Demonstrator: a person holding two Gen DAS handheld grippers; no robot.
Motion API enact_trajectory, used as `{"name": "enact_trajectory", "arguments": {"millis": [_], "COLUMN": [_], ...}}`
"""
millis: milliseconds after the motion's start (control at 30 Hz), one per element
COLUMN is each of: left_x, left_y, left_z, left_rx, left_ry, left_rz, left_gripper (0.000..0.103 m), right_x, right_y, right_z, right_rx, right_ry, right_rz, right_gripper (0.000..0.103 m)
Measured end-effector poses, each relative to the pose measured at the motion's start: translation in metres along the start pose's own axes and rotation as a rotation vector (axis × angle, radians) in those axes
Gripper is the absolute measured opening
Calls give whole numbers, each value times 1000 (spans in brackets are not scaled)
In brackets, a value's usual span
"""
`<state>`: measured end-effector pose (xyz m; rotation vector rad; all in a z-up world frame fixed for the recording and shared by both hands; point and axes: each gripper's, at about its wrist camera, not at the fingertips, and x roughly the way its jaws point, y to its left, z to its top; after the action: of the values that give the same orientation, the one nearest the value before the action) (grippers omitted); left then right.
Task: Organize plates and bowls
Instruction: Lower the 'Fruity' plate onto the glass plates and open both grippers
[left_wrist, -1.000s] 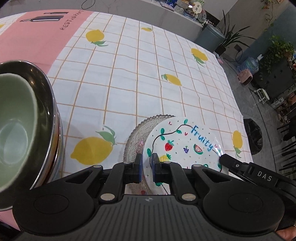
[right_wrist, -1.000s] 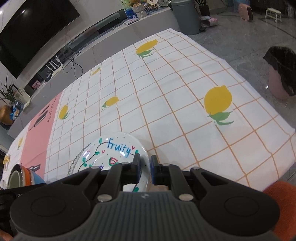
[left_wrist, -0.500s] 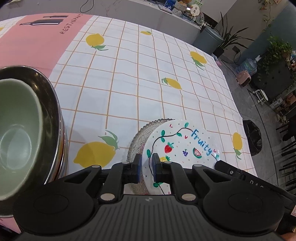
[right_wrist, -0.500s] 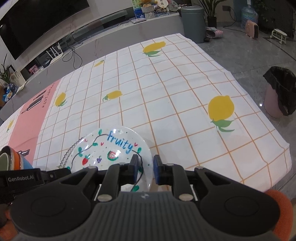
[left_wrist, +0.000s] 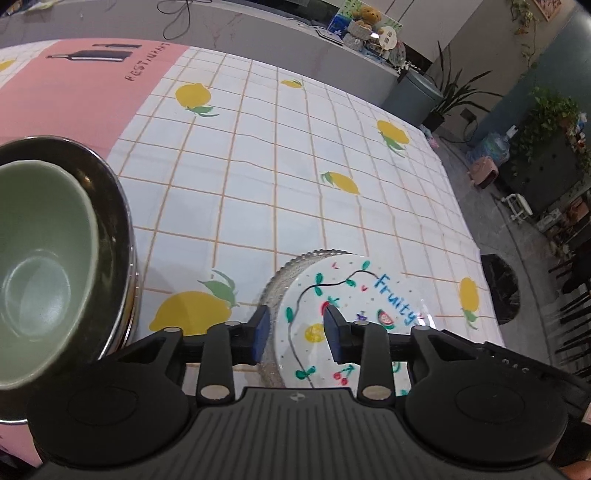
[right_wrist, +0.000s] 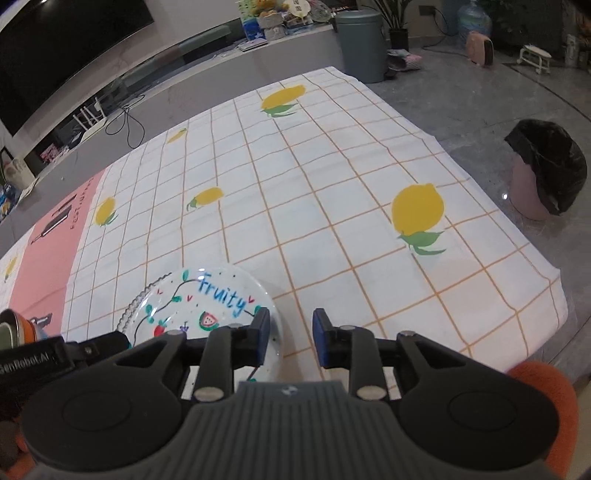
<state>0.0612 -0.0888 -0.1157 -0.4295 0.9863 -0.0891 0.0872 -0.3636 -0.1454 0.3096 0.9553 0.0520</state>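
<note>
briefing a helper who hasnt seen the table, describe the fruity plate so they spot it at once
On the lemon-print tablecloth, look at the near edge, right of the stacked bowls. There the white plate lies on top of a clear glass plate with a beaded rim. Only it carries blue "Fruity" lettering and painted fruit.

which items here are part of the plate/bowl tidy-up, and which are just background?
Job:
- Fruity plate, resting on a clear glass plate
- green bowl, nested in a steel bowl
- left gripper and right gripper, jaws just opened, pressing on nothing

Background:
- lemon tablecloth
- grey bin
- pink bin with black liner
- TV
</note>
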Motion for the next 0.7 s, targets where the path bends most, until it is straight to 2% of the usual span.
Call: {"name": "enact_trajectory", "arguments": {"millis": [100, 167, 200, 333, 400, 500, 600, 700], "left_x": [-1, -2, -3, -11, -10, -3, 1, 2], "left_y": [-2, -4, -6, -22, -27, -22, -8, 0], "left_z": [-1, -3, -4, -13, -16, -16, -13, -10], "left_rx": [22, 36, 52, 170, 219, 184, 81, 28], "left_ry": [-4, -11, -16, -83, -76, -35, -1, 9], "left_rz": [6, 17, 27, 103, 141, 137, 37, 11], "left_gripper": [40, 40, 40, 53, 55, 54, 54, 50], "right_x": [-3, -6, -8, -8, -7, -5, -5, -3], "right_y": [-1, -2, -1, 3, 4, 4, 5, 8], "right_z": [-3, -6, -7, -9, -9, -10, -12, -14], "right_rx": [9, 22, 25, 15, 18, 25, 24, 18], "right_ry": [4, 5, 5, 5, 11, 22, 21, 23], "right_rz": [-4, -3, 5, 0, 6, 14, 17, 21], "right_gripper": [25, 19, 12, 10, 10, 11, 11, 11]}}
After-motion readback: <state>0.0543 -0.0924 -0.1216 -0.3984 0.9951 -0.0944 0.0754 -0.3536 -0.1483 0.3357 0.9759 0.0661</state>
